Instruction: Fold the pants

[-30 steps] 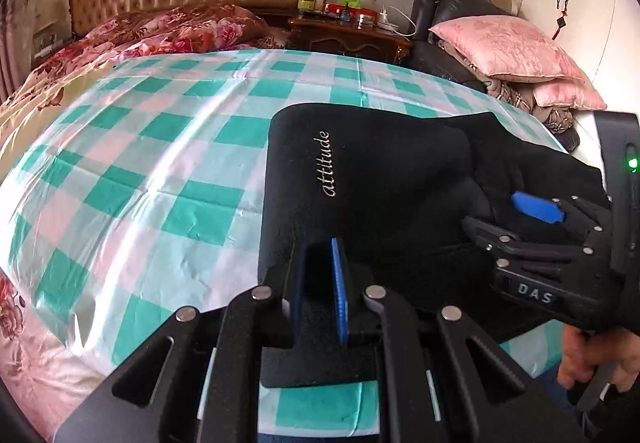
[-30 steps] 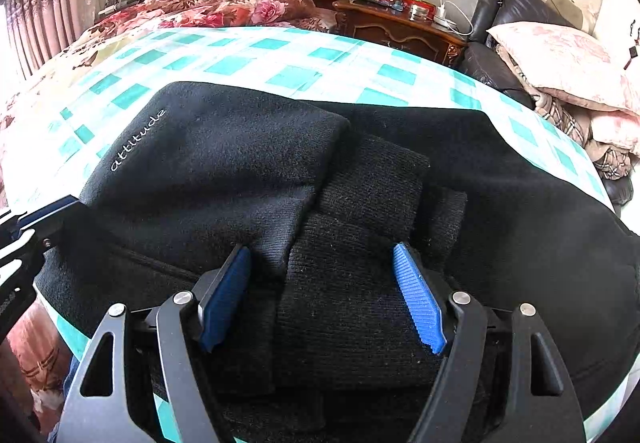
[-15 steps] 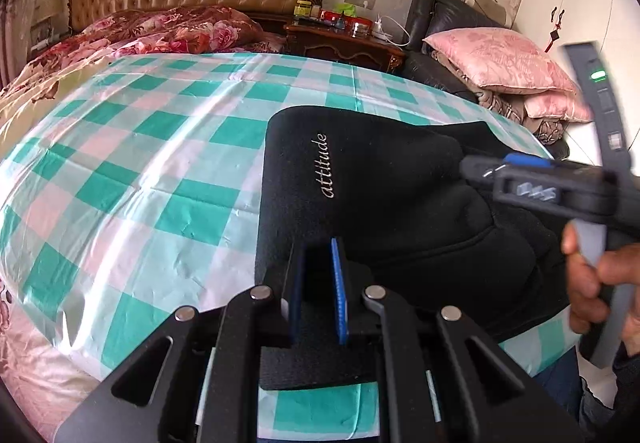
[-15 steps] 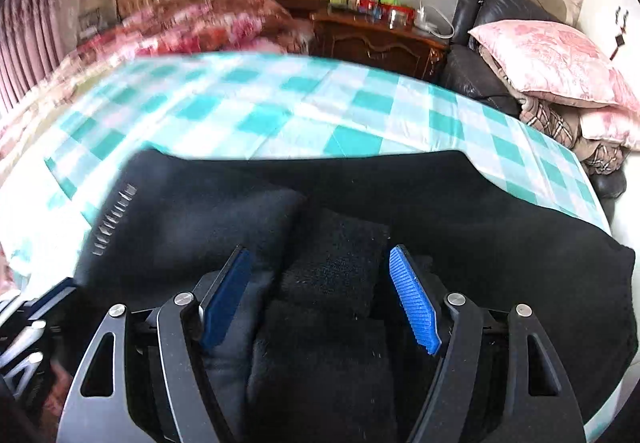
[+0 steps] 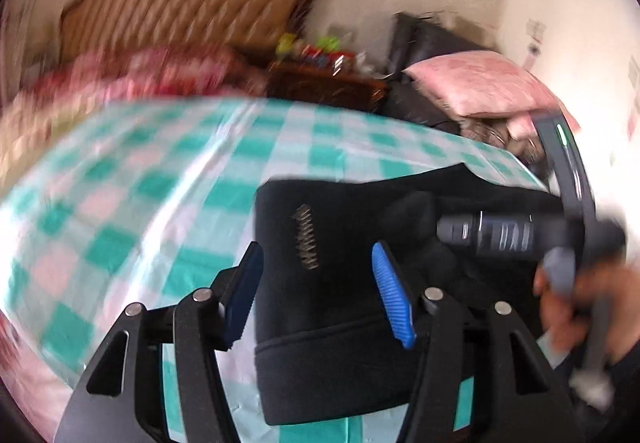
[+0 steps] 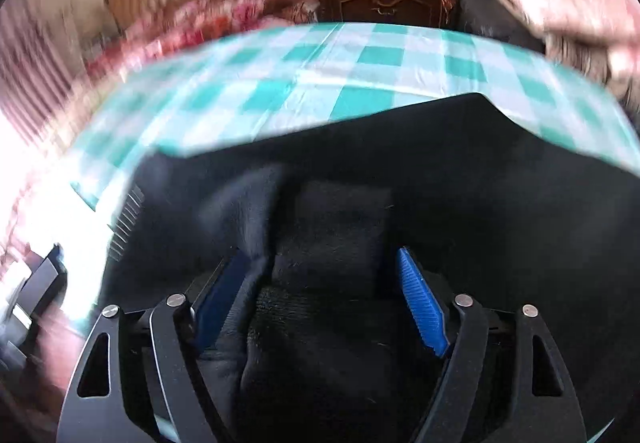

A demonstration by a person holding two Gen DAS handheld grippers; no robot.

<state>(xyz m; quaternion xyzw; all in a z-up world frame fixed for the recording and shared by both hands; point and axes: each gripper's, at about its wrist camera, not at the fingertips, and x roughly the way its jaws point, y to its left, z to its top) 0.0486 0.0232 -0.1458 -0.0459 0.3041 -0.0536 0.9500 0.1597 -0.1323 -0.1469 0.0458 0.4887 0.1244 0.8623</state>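
Both claws, left gripper and right gripper, just opened, straddle the folded pants; we lift straight off.

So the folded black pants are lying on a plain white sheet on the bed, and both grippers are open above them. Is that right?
Not quite: the sheet is a green, pink and white check, not plain white, as the left wrist view shows. The rest holds: the black pants lie folded, with the left gripper and right gripper open.

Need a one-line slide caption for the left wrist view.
Left gripper open, jaws just spread, above folded black pants on checked bed sheet; right gripper over the pants.
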